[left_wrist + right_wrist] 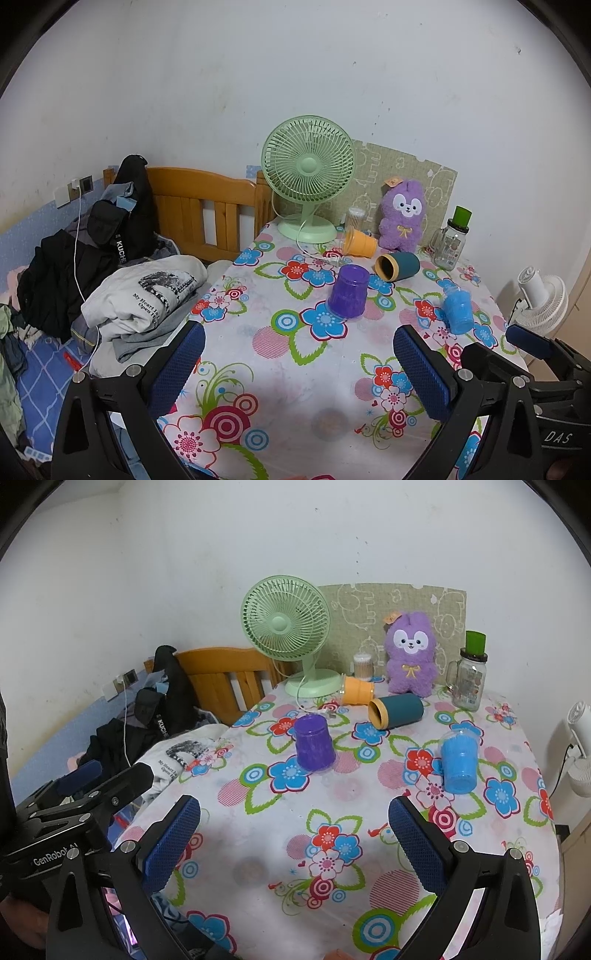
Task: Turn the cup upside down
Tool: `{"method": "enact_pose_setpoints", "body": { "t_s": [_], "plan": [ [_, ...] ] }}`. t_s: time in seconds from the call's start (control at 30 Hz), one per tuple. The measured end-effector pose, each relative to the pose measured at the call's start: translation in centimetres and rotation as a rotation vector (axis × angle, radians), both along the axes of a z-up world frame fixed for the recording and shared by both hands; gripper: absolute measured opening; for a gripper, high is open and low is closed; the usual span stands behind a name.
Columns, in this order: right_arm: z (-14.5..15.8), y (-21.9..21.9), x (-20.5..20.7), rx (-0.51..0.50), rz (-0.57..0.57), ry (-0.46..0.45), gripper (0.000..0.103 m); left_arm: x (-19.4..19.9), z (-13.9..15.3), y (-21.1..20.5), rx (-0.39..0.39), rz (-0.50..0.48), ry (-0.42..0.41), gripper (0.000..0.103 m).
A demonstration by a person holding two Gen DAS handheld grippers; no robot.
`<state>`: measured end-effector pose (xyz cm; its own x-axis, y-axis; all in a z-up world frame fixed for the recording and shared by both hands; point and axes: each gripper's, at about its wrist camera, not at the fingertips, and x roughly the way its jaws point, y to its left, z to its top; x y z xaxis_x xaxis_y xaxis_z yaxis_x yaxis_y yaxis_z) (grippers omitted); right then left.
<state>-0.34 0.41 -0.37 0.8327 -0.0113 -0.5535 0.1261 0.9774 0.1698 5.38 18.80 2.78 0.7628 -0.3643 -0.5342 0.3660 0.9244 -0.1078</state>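
Observation:
A purple cup [349, 291] [314, 744] stands upside down on the floral tablecloth [295, 350] [295, 812]. A blue cup [458, 310] [459, 762] stands right of it, its clear rim up. A teal cup with a tan rim [397, 266] [395, 711] and an orange cup [360, 242] [356, 690] lie on their sides behind. My left gripper [297, 352] is open and empty, low over the near table. My right gripper [293, 827] is open and empty, short of the cups.
A green fan [308, 173] [286, 622], a purple plush [402, 214] [410, 653], a glass jar with a green lid [452, 240] [469, 675] and a cotton swab jar [364, 666] stand at the back. A bed with clothes [110, 277] lies left. A white fan [543, 299] stands right.

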Motion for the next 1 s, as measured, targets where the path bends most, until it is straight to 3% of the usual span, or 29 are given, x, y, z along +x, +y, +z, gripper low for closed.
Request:
{"method": "enact_pose_setpoints", "body": {
  "t_s": [1.0],
  "plan": [
    [-1.8,-3.6,2.8,0.037,-0.033,0.069,0.103,2.5,-2.2,-2.9,0.031,-0.021,0.087,0.103]
  ]
}}
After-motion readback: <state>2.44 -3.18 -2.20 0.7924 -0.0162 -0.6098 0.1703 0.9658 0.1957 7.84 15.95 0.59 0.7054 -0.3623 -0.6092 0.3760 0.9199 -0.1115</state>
